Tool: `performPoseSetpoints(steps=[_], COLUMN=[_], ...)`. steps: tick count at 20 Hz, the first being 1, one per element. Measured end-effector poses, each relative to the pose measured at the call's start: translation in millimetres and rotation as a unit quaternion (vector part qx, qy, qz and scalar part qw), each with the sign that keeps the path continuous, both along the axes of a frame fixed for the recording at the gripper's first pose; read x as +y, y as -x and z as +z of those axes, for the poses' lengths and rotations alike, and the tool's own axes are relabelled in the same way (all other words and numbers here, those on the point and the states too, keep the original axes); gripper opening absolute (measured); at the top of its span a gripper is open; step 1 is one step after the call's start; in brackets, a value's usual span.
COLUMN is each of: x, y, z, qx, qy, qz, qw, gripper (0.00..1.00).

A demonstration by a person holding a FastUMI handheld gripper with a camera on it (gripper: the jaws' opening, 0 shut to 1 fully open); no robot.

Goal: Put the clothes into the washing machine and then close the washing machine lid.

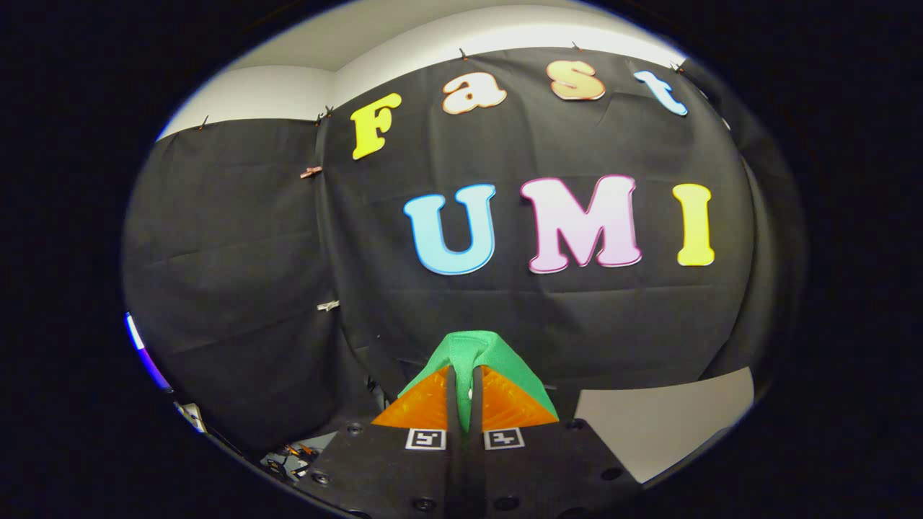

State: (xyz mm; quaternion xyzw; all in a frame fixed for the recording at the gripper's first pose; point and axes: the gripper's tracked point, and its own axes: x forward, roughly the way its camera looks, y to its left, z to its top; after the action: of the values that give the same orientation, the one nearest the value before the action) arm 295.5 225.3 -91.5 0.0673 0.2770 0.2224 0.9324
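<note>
Nearest the lens, the gripper (464,375) has its two fingers (431,404) drawn almost together, with only a thin dark slit left between them, and both press on a piece of green cloth (472,349) caught in that slit. Taking the gripper as the landmark: the green cloth bunches over and just ahead of the fingertips, folds across the top of them in a rounded hump, and drapes down along the outer flank of the right finger; a narrow strip of it also shows along the left finger's outer edge. Each finger carries a small square black-and-white marker (425,438) at its base, one to either side of the slit, sitting on the dark body of the gripper (389,468), which has several round screw holes along its near edge. Well beyond the gripper hangs the booth's black cloth wall (548,303), pinned along its top with small clips, and above that a pale wall and ceiling (303,86). To the right of the gripper and beyond it lies a pale flat surface (663,418) whose nature cannot be told. To the left of the gripper and lower down, small cluttered items (288,461) show in the dark, too small to identify. Whether the cloth hangs free below the fingers cannot be told.
</note>
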Motion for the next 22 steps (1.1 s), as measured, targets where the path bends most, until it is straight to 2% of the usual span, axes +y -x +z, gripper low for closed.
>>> performPoseSetpoints(steps=[4,11,13,18,22], x=[36,64,67,74,70], y=[-5,-18,-20,-14,1], z=[-59,-175,-208,-281,-307], qx=[0.038,0.108,0.131,0.205,0.254], qy=[0.005,0.029,0.052,0.062,0.084], qz=[0.03,0.054,0.061,0.064,0.078], qw=[0.999,0.992,0.988,0.975,0.96], gripper=[0.05,0.05,0.05,0.05,0.05])
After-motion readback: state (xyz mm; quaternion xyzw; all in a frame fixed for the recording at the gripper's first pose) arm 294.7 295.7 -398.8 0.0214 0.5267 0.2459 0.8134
